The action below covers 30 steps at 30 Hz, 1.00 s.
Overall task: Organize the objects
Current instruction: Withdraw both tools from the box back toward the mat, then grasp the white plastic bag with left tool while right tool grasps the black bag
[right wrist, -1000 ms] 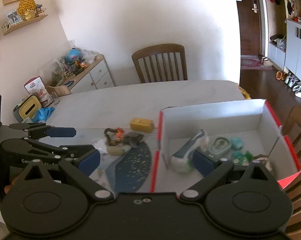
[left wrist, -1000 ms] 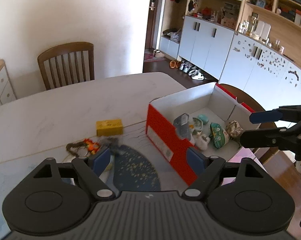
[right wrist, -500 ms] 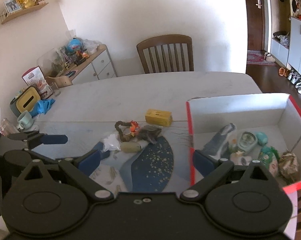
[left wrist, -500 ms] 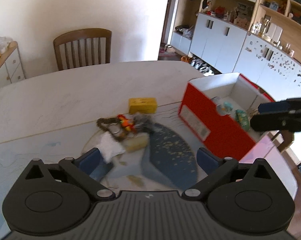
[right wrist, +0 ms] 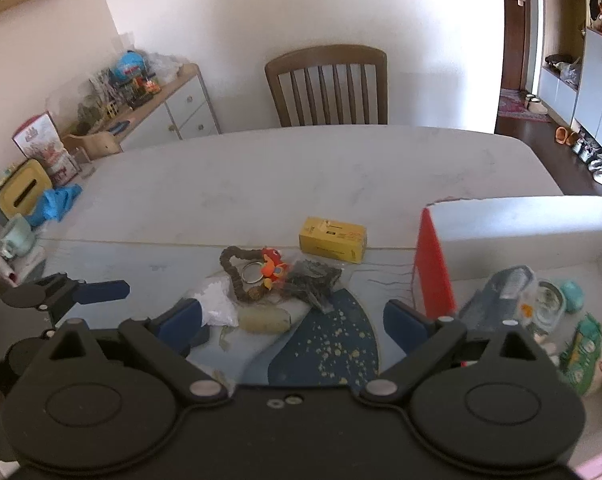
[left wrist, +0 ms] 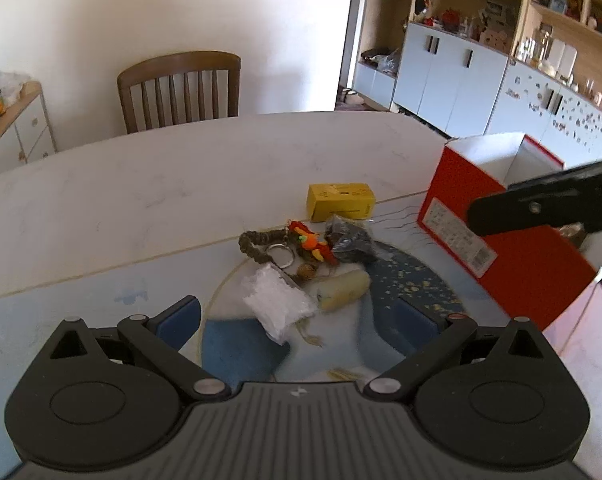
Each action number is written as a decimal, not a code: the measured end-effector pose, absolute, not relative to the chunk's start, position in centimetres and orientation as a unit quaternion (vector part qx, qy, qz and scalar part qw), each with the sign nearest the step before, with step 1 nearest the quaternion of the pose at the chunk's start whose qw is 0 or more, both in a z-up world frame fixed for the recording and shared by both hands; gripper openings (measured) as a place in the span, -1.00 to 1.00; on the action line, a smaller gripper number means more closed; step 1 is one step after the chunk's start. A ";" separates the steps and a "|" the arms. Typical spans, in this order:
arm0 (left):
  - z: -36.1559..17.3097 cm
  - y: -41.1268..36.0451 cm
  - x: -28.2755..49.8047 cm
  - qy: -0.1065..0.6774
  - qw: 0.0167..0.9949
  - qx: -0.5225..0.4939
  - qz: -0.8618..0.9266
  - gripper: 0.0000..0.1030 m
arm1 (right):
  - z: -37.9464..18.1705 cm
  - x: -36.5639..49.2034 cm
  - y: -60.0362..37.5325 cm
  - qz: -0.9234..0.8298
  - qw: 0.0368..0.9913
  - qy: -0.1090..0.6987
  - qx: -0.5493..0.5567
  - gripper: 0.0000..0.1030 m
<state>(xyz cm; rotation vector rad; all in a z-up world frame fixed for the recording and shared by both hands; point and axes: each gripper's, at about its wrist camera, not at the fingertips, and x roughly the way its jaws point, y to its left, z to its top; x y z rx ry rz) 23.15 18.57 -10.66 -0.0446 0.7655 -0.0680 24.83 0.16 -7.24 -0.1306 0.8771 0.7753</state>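
A cluster of loose items lies on the table mat: a yellow box (left wrist: 341, 201), an orange toy keychain on a braided loop (left wrist: 285, 242), a dark crumpled bag (left wrist: 349, 240), a white plastic packet (left wrist: 277, 304) and a cream roll (left wrist: 343, 291). The red box with a white inside (left wrist: 501, 232) stands to the right and holds several items (right wrist: 541, 300). My left gripper (left wrist: 299, 322) is open and empty, just before the packet. My right gripper (right wrist: 293, 322) is open and empty, above the mat near the cream roll (right wrist: 264, 320).
A wooden chair (left wrist: 179, 88) stands at the table's far side. A sideboard with clutter (right wrist: 141, 96) is at the left, with a yellow tissue box (right wrist: 19, 192), a blue cloth and a cup (right wrist: 15, 236) on the table's left end. White cabinets (left wrist: 461, 76) line the right.
Both grippers have swung left, from over the red box to over the loose items on the mat. Both stay open and empty.
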 end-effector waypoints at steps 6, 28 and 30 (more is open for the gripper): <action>-12.3 18.9 24.8 0.376 0.926 -0.004 -0.031 1.00 | -9.1 26.5 2.9 0.367 0.824 0.424 -0.085 0.85; -15.9 19.2 27.9 0.374 0.927 0.015 -0.028 0.98 | -14.6 31.6 6.8 0.345 0.800 0.485 -0.072 0.53; -16.0 19.2 27.8 0.375 0.927 0.012 -0.030 0.94 | -14.9 31.7 6.7 0.346 0.797 0.491 -0.069 0.49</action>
